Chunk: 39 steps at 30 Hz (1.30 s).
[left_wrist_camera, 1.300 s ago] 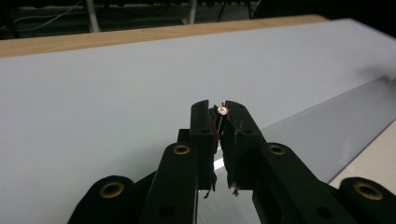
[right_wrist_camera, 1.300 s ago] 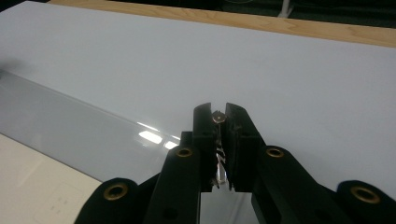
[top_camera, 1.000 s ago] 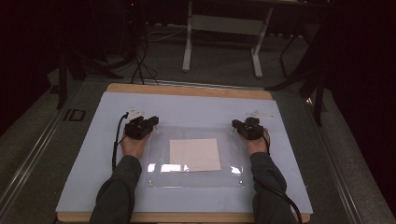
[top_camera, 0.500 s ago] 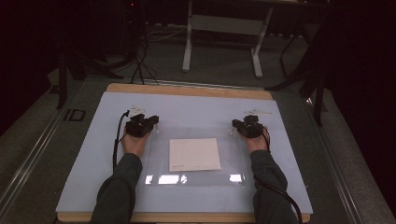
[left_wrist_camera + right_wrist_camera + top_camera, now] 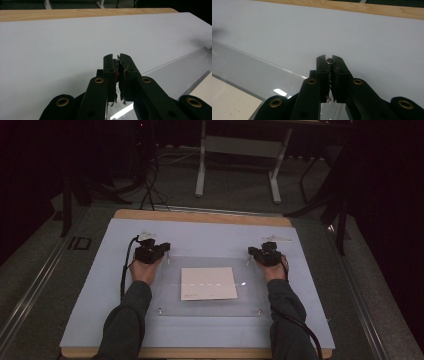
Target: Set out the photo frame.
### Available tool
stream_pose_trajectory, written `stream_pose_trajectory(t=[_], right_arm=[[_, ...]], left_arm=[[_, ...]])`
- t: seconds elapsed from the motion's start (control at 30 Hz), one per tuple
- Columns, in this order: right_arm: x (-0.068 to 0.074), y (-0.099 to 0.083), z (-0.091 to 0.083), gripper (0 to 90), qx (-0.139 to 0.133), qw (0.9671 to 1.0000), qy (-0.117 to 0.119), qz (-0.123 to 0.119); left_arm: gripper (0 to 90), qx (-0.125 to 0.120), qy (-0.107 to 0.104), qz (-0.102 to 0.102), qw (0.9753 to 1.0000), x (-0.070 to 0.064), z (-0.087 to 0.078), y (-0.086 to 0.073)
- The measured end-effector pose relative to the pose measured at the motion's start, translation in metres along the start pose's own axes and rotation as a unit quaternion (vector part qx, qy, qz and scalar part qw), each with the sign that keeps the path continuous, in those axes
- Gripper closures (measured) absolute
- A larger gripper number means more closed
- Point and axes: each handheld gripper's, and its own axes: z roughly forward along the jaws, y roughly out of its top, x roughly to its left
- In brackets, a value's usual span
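The right gripper (image 5: 330, 62) rose from six o'clock, its two black jaws drawn close, clamped on the far corner of a clear acrylic sheet (image 5: 262, 72). A small round metal stud (image 5: 329, 60) sat pinched between the jaw tips. The sheet stretched away toward nine o'clock, a bright glare spot on it near seven o'clock. A cream paper (image 5: 229, 102) lay under it at eight o'clock. Pale blue-white table covering (image 5: 352, 32) spread beyond, with a wooden table edge (image 5: 374, 10) running across at one o'clock.
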Motion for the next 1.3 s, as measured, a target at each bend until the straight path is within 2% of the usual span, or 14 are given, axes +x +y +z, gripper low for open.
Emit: stream_pose_trajectory(t=[0.2, 0.6, 0.73, 1.3], right_arm=[[-0.001, 0.001, 0.001, 85.6, 0.001, 1.0, -0.001, 0.001], [-0.003, 0.005, 0.006, 85.8, 0.006, 0.9999, 0.0, 0.015], [-0.004, 0.007, 0.007, 85.8, 0.008, 0.9997, 0.001, 0.023], [-0.007, 0.015, 0.017, 85.8, 0.021, 0.9981, -0.008, 0.058]], left_arm=[[85.0, 0.011, -0.001, -0.001, 0.9999, 0.001, 0.002, 0.004], [85.1, 0.013, -0.009, -0.025, 0.9996, 0.005, 0.007, 0.008], [85.2, 0.019, -0.009, -0.027, 0.9994, 0.007, 0.008, 0.01], [85.0, 0.032, 0.01, -0.043, 0.9985, 0.008, 0.017, 0.018]])
